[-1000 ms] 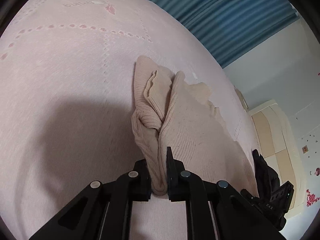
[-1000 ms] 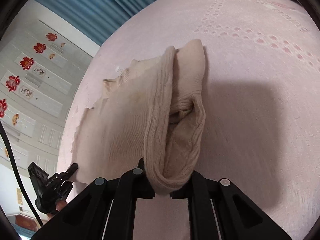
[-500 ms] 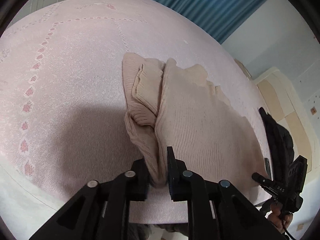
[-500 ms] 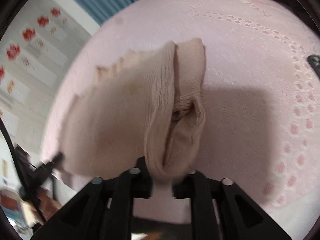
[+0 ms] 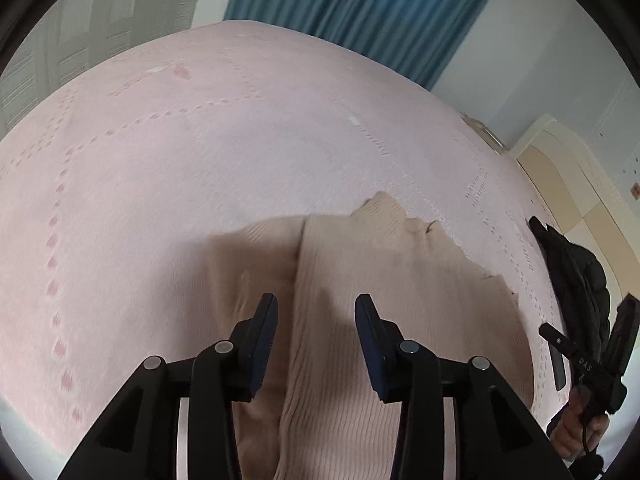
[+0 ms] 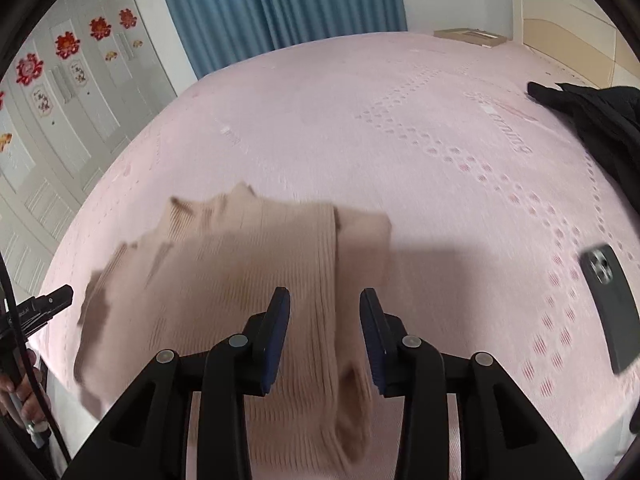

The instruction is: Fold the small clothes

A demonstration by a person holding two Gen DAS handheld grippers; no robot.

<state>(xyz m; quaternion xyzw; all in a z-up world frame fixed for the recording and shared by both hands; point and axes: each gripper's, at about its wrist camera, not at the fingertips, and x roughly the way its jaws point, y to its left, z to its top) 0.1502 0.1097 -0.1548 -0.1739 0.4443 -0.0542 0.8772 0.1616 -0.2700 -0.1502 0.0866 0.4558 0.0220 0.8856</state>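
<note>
Garment: beige ribbed knit sweater (image 5: 392,320), folded, lying on the bed near its front edge; a long fold ridge runs away from the camera in both wrist views; ragged-looking hem or collar edges show at the far side.
Garment, right view: same sweater (image 6: 240,280) is motion-blurred, with a narrower folded strip along its right side.
Left gripper: left gripper (image 5: 316,320) hovers above the sweater's near end, jaws opening; fabric is seen in the gap below but the pads do not press on it.
Right gripper: right gripper (image 6: 325,316) is likewise above the sweater's near end, jaws opening, pads clear of the cloth; the fold ridge sits under the gap.
Cross views: right gripper's tip (image 5: 576,354) appears at the right edge of the left view, beside the sweater; left gripper's tip (image 6: 44,304) appears at the left edge of the right view.
Bed: pink bedspread (image 6: 400,140) with dotted woven pattern.
Other items on bed: black jacket (image 6: 592,120) at the far right, well apart from the sweater; dark phone (image 6: 612,308) lying to the right, camera side up.
Room: blue curtain (image 6: 280,4) behind the bed; white wardrobe doors with red flower decals (image 6: 66,46) at left.
</note>
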